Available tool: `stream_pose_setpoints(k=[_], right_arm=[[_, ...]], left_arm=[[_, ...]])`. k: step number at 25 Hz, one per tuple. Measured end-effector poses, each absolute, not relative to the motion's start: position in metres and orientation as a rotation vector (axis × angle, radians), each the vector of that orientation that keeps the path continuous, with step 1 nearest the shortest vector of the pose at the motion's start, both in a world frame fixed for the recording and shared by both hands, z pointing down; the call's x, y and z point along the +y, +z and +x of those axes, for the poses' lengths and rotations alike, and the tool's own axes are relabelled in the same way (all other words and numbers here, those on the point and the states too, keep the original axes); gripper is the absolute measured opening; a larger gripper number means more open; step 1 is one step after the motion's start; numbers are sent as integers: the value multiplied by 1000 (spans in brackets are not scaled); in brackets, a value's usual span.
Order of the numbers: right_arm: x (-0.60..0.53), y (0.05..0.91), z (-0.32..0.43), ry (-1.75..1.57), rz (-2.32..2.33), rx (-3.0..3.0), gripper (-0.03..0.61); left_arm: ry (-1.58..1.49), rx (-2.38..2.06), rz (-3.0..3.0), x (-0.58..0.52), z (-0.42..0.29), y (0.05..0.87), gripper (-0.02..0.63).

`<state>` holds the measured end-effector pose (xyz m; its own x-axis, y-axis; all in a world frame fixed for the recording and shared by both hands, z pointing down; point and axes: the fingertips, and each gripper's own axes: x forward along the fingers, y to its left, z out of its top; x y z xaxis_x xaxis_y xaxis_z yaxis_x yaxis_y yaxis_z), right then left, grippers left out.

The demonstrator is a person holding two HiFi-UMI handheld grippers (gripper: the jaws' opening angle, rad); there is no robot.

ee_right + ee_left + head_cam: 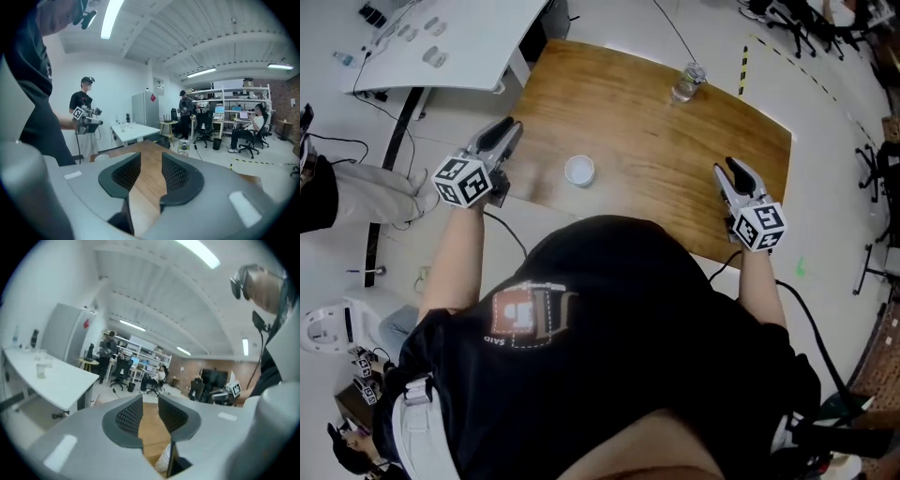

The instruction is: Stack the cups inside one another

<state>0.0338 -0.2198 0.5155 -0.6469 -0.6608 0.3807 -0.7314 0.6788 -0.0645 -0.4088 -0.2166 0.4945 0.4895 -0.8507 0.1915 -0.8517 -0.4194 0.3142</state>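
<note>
Room: open office with a pale floor; a wooden desk (628, 122) stands in front of the person, mostly bare.
Cup: one white cup (579, 171) stands upright near the desk's front left, mouth up. Whether more cups sit nested inside it cannot be told.
Left tool (512, 129): above the desk's left edge, left of the white cup and apart from it. Its jaws stand apart with only desk wood showing between them; the cup shows low in its own view, beneath the jaws.
Right tool (730, 168): over the desk's right side, well apart from the cup. Its jaws are also apart and hold nothing.
Markings: each tool carries a cube with black-and-white square patterns.
Clear container (688, 82): upright near the desk's far edge, well away from both tools.
Shirt print: red and white patch (528, 314) on the person's black shirt; its small letters are too blurred to read.
Surroundings: white desk (469, 47) to the upper left with small clear items on it; yellow-and-black floor tape (743, 58) beyond the far edge.
</note>
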Motion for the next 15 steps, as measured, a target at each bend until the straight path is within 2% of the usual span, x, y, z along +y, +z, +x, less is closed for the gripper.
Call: stream_pose_setpoints(k=[2, 4, 6, 7, 15], right_arm=[[-226, 497, 32, 332, 1142, -2632, 132], [-227, 486, 31, 385, 1186, -2687, 94], [-224, 483, 34, 459, 1230, -2733, 25], [-221, 484, 36, 502, 1246, -2752, 14], [-207, 480, 60, 680, 1327, -2820, 12]], left_arm=[[-150, -1460, 2306, -215, -421, 499, 52], [-143, -1503, 2280, -214, -419, 513, 9], [-85, -1519, 2265, -214, -410, 528, 2], [-71, -1508, 2266, -215, -404, 533, 2], [-30, -1388, 2379, -224, -362, 526, 2]])
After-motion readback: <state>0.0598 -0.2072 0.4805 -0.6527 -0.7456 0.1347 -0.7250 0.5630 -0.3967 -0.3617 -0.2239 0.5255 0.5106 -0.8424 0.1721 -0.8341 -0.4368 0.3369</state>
